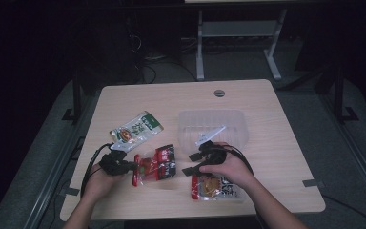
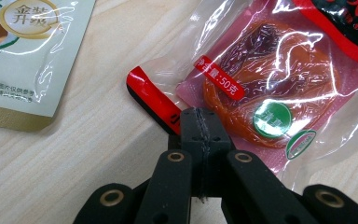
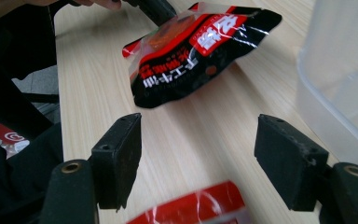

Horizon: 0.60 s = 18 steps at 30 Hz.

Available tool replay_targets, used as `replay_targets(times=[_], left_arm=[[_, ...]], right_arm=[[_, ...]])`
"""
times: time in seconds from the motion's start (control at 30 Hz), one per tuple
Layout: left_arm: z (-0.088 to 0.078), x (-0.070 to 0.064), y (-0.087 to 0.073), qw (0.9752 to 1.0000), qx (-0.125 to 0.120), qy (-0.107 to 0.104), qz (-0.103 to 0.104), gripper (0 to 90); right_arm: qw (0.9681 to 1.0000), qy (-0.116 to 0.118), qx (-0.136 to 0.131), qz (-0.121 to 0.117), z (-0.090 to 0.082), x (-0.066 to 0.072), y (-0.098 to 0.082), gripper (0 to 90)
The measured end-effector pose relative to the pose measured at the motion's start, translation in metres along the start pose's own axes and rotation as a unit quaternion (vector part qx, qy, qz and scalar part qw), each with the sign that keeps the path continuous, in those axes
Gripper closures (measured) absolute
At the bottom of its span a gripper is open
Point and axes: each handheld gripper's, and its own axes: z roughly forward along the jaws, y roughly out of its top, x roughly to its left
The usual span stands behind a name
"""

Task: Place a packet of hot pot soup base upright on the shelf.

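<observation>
Table: one, pale wood grain, with one round grey grommet near its far edge.

Tub: one, clear plastic, rectangular, open-topped, standing near the middle of the table. A white slip lies inside it. All places below are given from this tub.

Snack packs: three.
- Green pack: one, well to the left of the tub, lying flat. Cream and green print with a gold round label.
- Red pack: one, left of the tub and nearer the person. Its far end is black with red and white lettering; its near end is clear film showing an orange-red filling on a pink backing, a red label with white characters and a green round sticker. One corner has a red strip with a black edge. That end is raised off the table while the black end rests on it.
- Third pack: one, on the near side of the tub, lying flat; red, clear and black, partly under the right hand.

Grippers: two, black, one in each hand.
- Left gripper: left of the tub, jaws pressed together on the clear edge of the red pack, beside the red strip.
- Right gripper: just at the near side of the tub, jaws spread wide with bare table between them, above the third pack.
</observation>
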Motion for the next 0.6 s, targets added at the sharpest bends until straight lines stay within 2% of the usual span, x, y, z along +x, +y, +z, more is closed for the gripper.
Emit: replay_targets(times=[0.27,0.47,0.53,0.6], left_arm=[[0.0,0.002,-0.001,1.0,0.0,-0.004,-0.003,89.7],[0.0,0.002,-0.001,1.0,-0.004,-0.007,-0.005,89.7],[0.0,0.002,-0.001,1.0,-0.004,-0.007,-0.005,89.6],[0.0,0.003,-0.001,0.9999,-0.004,-0.008,-0.005,89.7]], right_arm=[[0.9998,0.017,0.002,0.007,0.018,-0.002,0.01,32.4],[0.9998,0.019,0.004,0.006,0.028,-0.004,0.013,33.0],[0.9994,0.029,0.004,0.017,0.031,-0.003,0.015,33.2],[0.9994,0.033,0.004,0.015,0.035,-0.003,0.018,33.7]])
